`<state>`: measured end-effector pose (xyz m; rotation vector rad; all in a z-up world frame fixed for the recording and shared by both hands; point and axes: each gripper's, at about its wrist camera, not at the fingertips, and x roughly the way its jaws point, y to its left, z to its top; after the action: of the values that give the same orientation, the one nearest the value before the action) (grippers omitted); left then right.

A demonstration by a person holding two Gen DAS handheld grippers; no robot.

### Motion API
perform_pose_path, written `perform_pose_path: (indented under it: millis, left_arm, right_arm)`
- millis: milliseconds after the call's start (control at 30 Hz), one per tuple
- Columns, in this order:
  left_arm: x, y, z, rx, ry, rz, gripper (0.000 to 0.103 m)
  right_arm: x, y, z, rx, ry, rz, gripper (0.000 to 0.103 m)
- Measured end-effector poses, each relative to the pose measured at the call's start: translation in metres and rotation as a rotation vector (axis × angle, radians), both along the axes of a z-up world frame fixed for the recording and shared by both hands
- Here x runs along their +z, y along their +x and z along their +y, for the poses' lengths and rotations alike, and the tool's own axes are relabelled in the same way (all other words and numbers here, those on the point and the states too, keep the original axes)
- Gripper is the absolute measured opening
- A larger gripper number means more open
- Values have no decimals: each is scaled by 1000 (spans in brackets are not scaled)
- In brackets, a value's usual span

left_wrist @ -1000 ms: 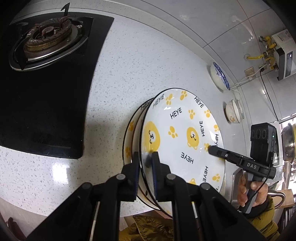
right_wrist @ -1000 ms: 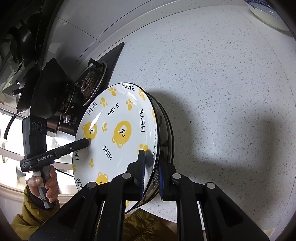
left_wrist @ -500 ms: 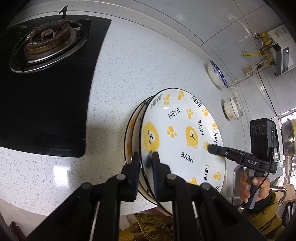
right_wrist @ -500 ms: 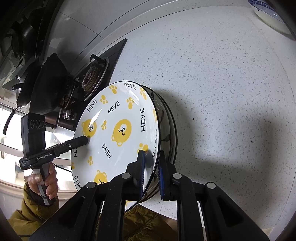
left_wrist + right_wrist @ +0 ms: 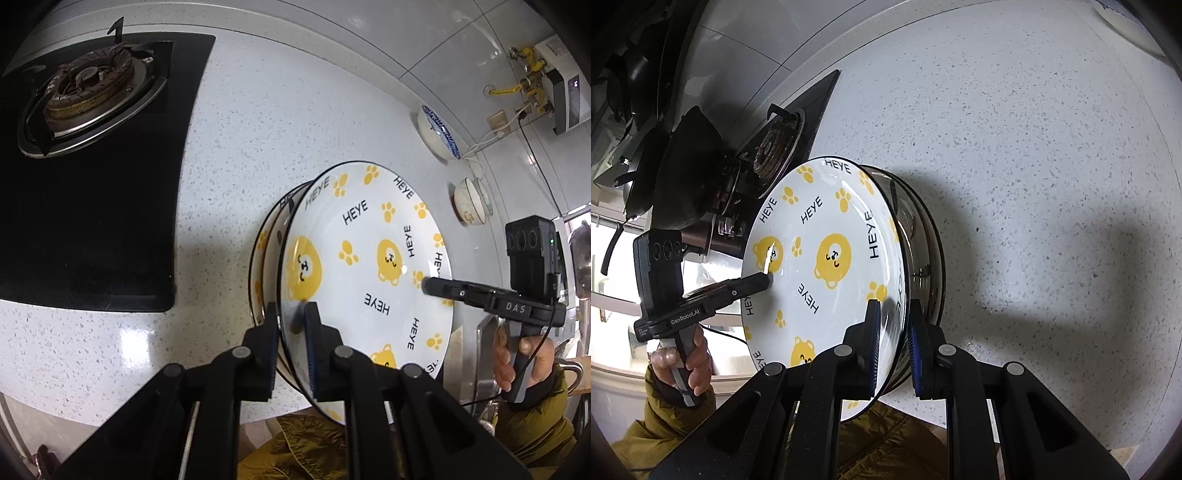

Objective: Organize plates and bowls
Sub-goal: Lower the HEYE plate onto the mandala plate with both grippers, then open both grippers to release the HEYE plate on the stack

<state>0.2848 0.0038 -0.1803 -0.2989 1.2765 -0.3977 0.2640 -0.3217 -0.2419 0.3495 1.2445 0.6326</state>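
Note:
A white plate with yellow bears and "HEYE" lettering point(image 5: 369, 258) point(image 5: 827, 266) is held above the speckled counter. My left gripper point(image 5: 291, 321) is shut on one edge of its rim. My right gripper point(image 5: 892, 325) is shut on the opposite edge; it also shows in the left wrist view point(image 5: 428, 286). Just beneath it lies a second matching plate point(image 5: 264, 240) point(image 5: 923, 251), close under the held one; whether they touch I cannot tell. A blue-rimmed bowl point(image 5: 439, 133) and a small patterned bowl point(image 5: 469, 201) stand far right by the wall.
A black gas hob with a burner point(image 5: 85, 92) fills the left of the counter; a dark pot point(image 5: 683, 177) sits beyond it. The counter's front edge point(image 5: 110, 387) runs just under the plates. A metal pot and sink area point(image 5: 580, 266) lie at far right.
The held plate and both grippers have drifted slightly away from the hob and lower over the plate beneath. Both grips are unchanged.

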Motion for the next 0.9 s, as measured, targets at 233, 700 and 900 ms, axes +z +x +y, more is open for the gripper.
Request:
perform_pose_path:
  millis: [233, 700, 900]
  left_arm:
    - [0, 2, 0, -1, 12, -2, 13]
    - [13, 0, 26, 61, 48, -45, 14]
    - [29, -8, 37, 83, 6, -125, 23]
  right_arm:
    - [3, -1, 5, 18, -37, 0, 16]
    - [28, -3, 0, 28, -97, -51, 45]
    - [32, -12, -10, -19, -106, -104, 46]
